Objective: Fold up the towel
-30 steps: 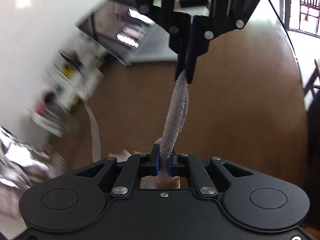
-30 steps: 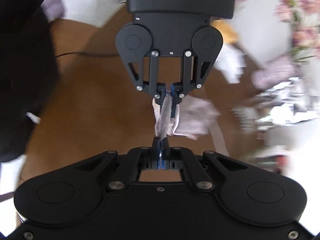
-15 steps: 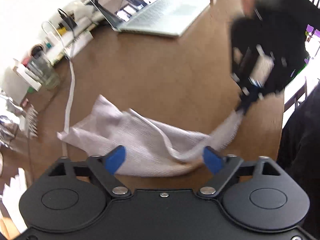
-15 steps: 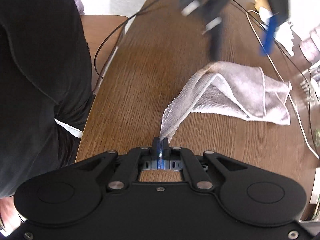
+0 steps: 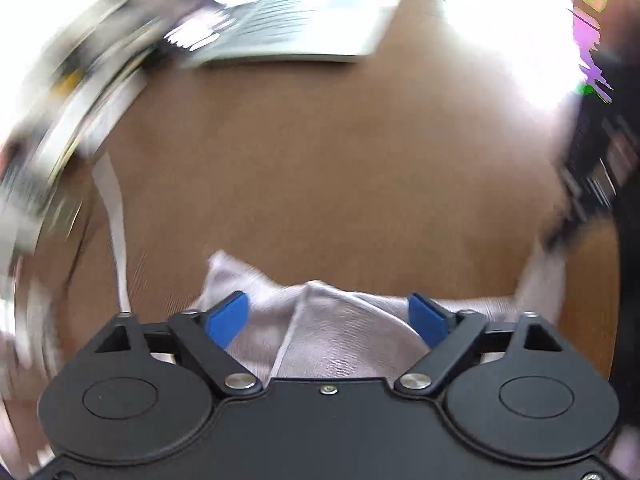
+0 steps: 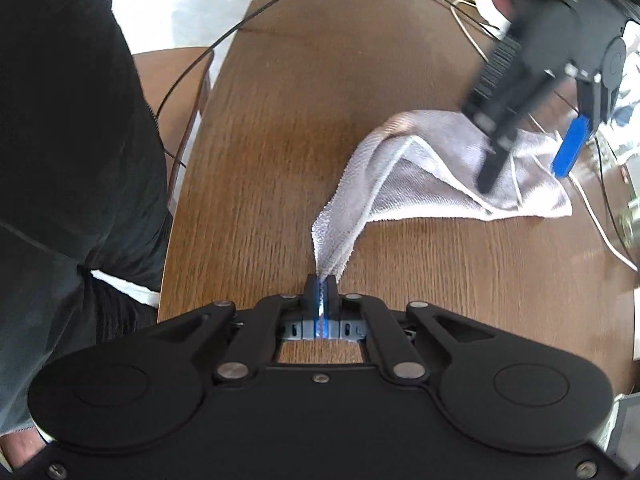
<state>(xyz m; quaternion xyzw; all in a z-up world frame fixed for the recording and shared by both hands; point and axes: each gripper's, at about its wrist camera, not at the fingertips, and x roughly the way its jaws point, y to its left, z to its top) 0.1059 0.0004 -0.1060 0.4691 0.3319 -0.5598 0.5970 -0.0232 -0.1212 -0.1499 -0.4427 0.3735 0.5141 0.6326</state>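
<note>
A brown wood-grain table [image 6: 288, 152] is filling both views; the left wrist view is heavily motion-blurred. In that view an open laptop [image 5: 304, 20] is lying at 12 o'clock on the table's far side, smeared clutter is running along the rim from 8 to 11 o'clock, and a white cable [image 5: 116, 232] is trailing down at 9 o'clock.

The pale grey towel [image 6: 432, 168] is lying crumpled on the table, at 2 o'clock in the right wrist view, with one corner drawn out into a narrow twisted strip toward 6 o'clock. The right gripper [image 6: 320, 294] is pinching that strip: its jaws are pressed together with cloth between the blue pads. Thin dark cables [image 6: 248, 24] are crossing the table at 11 o'clock, and the person's dark clothing [image 6: 68, 128] is filling the 9 o'clock side.

The left gripper [image 5: 326, 314] is hovering directly over the towel [image 5: 340, 340] with its jaws spread wide; the blue pads [image 5: 228, 318] are standing well apart, holding nothing. Whether the fingertips are touching the cloth cannot be told. In the right wrist view the same left gripper [image 6: 532, 160] is appearing at 2 o'clock, above the bunched end of the towel.
</note>
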